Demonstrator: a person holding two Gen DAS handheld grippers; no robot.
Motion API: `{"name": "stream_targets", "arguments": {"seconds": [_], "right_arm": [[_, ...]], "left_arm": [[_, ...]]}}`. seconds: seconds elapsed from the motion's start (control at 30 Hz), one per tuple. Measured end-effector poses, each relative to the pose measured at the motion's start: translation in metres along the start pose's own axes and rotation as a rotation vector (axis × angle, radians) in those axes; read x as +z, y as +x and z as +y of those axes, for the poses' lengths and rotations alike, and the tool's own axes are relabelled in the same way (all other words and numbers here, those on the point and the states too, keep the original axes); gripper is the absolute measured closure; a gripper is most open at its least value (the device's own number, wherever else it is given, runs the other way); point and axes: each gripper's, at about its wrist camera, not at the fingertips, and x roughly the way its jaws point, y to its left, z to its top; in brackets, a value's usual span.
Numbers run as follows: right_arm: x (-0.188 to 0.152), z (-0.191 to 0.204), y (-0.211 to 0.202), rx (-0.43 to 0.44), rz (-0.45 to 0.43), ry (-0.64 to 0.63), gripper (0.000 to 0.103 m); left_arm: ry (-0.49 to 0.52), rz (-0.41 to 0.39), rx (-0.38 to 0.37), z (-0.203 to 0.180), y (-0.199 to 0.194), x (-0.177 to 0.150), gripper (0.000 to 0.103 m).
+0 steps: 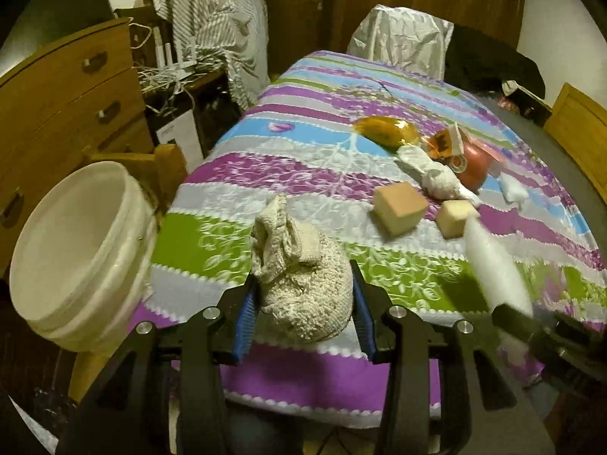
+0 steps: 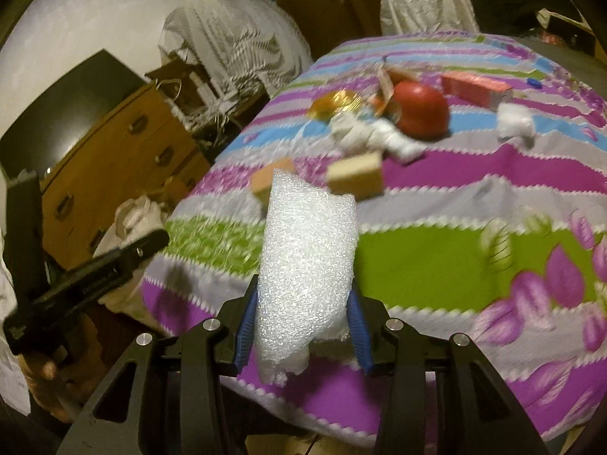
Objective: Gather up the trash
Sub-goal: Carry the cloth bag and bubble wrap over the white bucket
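Note:
My left gripper (image 1: 303, 295) is shut on a crumpled beige cloth (image 1: 299, 284) above the near edge of the striped bed cover (image 1: 235, 174). A white bucket (image 1: 76, 250) stands to its left, off the bed. My right gripper (image 2: 303, 303) is shut on a white foam wrap sheet (image 2: 307, 261), which also shows blurred in the left wrist view (image 1: 493, 265). On the bed lie two foam cubes (image 1: 398, 206) (image 1: 453, 218), a crumpled white tissue (image 1: 436, 176), a gold wrapper (image 1: 387, 131), a red apple (image 2: 419, 110) and a pink box (image 2: 476, 89).
A wooden chest of drawers (image 1: 72, 91) stands left of the bed, with tangled white cables (image 1: 167, 72) and striped cloth (image 1: 212, 11) behind. A white bag (image 1: 402, 38) sits at the far end. The left gripper shows at the left of the right wrist view (image 2: 87, 269).

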Motion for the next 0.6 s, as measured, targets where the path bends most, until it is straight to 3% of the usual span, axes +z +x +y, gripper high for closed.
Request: {"name": "stream_targets", "arguments": {"seconds": [0.33, 0.6], "right_arm": [[0.025, 0.055, 0.015, 0.048, 0.010, -0.085, 0.059], [0.080, 0.145, 0.055, 0.148, 0.057, -0.213, 0.059]], "left_arm": [[-0.053, -0.093, 0.099, 0.043, -0.026, 0.016, 0.061], [-0.112, -0.154, 0.240, 0.116, -0.050, 0.043, 0.061]]}}
